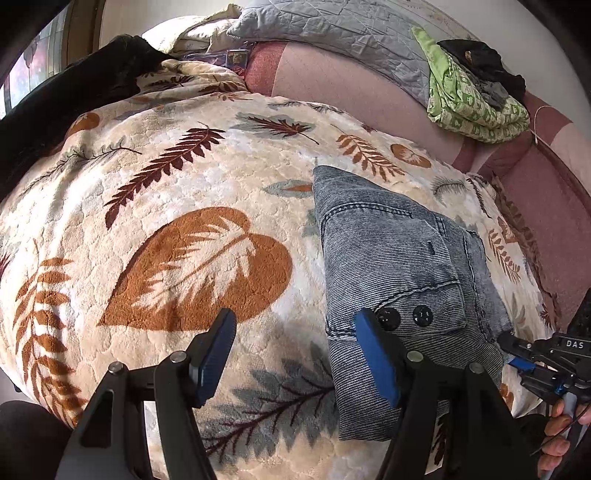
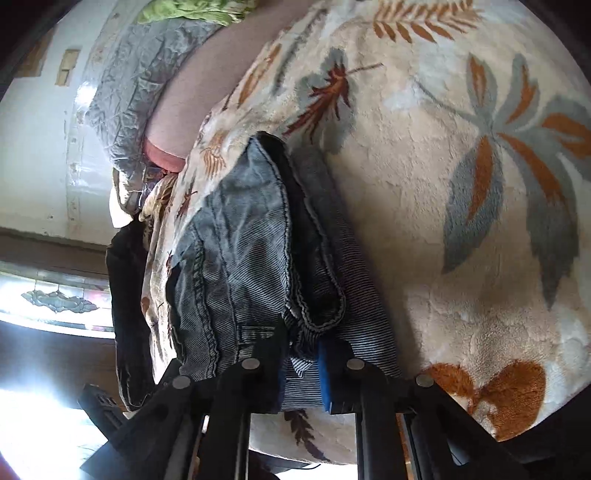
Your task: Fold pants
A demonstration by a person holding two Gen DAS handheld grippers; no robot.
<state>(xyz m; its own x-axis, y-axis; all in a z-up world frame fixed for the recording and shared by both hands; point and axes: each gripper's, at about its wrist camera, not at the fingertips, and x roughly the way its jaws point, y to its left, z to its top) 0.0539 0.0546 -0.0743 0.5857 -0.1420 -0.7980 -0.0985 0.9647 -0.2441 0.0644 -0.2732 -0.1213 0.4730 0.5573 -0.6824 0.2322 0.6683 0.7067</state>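
The pants (image 1: pixel 399 258) are grey-blue denim, folded into a compact rectangle on a cream blanket with leaf prints (image 1: pixel 184 184); two black buttons face up near the front. My left gripper (image 1: pixel 295 354) is open and empty, just above the blanket at the pants' left front edge, its right finger (image 1: pixel 376 362) over the denim. My right gripper (image 2: pixel 301 369) is shut on the pants' edge (image 2: pixel 258 251), with denim layers between its blue pads. It shows in the left wrist view at the pants' right side (image 1: pixel 517 354).
A green patterned cloth (image 1: pixel 472 103) with a dark garment on it lies at the back right. A grey quilted cover (image 1: pixel 332 33) and pink mattress (image 1: pixel 351 81) lie behind the blanket. A black garment (image 1: pixel 74 96) lies at the back left.
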